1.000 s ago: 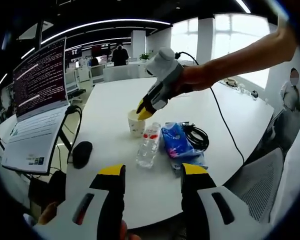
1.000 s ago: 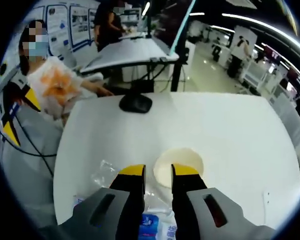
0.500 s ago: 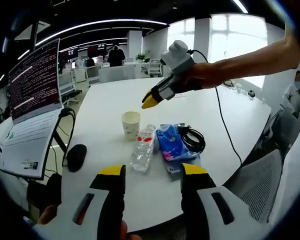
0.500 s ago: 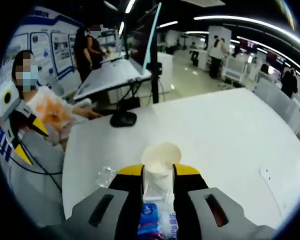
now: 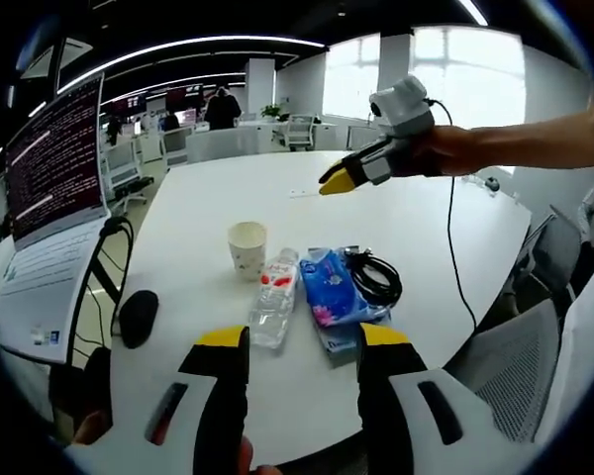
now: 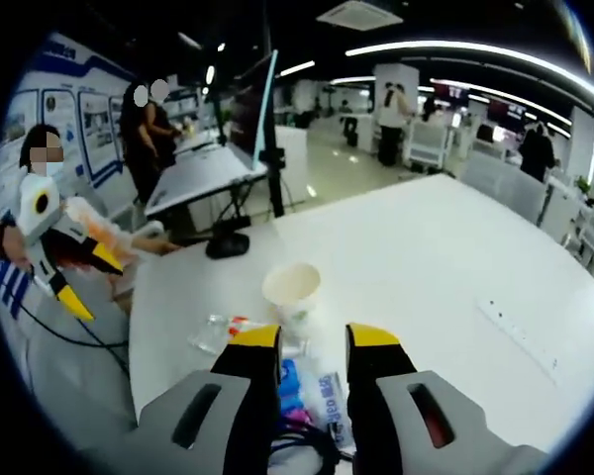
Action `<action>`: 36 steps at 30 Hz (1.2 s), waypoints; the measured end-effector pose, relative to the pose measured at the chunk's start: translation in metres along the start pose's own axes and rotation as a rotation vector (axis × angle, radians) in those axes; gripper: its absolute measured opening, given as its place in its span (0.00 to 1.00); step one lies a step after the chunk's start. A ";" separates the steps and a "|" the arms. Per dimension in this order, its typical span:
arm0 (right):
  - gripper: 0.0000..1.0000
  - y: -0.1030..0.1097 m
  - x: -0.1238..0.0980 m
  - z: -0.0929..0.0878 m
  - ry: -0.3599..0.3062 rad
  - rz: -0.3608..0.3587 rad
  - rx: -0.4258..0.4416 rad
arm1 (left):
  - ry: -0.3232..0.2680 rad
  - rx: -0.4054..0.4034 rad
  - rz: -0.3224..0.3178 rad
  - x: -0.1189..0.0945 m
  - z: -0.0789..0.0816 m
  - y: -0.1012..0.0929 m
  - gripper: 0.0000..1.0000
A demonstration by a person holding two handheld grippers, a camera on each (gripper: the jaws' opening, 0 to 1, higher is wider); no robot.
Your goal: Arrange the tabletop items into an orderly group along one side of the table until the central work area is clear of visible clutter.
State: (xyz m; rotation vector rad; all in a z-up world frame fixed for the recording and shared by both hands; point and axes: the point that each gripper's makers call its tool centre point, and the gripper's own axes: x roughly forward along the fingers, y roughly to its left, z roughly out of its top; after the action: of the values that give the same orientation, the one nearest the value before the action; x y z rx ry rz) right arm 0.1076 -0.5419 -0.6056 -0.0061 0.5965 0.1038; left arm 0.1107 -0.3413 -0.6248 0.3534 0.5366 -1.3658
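A paper cup stands upright on the white table. To its right lie a clear water bottle, a blue tissue pack and a coiled black cable, close together. My left gripper hovers open at the near edge, empty. My right gripper hangs well above the table beyond the group. In the right gripper view its jaws stand narrowly open and empty over the tissue pack, with the cup and bottle ahead. The left gripper shows at left, open.
A black mouse lies near the table's left edge, beside an open laptop on a stand. A strip lies flat on the table. People stand and sit around the office. A grey chair is at the right.
My right gripper has risen and drawn back from the paper cup, which stays standing on the table. The left gripper's view has pulled back a little.
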 end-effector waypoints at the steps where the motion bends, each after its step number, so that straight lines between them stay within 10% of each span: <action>1: 0.23 0.000 -0.004 -0.002 -0.002 -0.005 0.007 | 0.001 0.001 -0.002 0.001 0.000 0.000 0.42; 36: 0.27 0.012 -0.113 -0.135 -0.020 -0.171 0.257 | 0.049 0.001 -0.050 0.050 0.004 -0.007 0.42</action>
State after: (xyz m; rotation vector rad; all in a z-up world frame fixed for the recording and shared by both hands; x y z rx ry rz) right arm -0.0628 -0.5456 -0.6537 0.1921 0.5831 -0.1389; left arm 0.1097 -0.3861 -0.6482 0.3771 0.5887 -1.4085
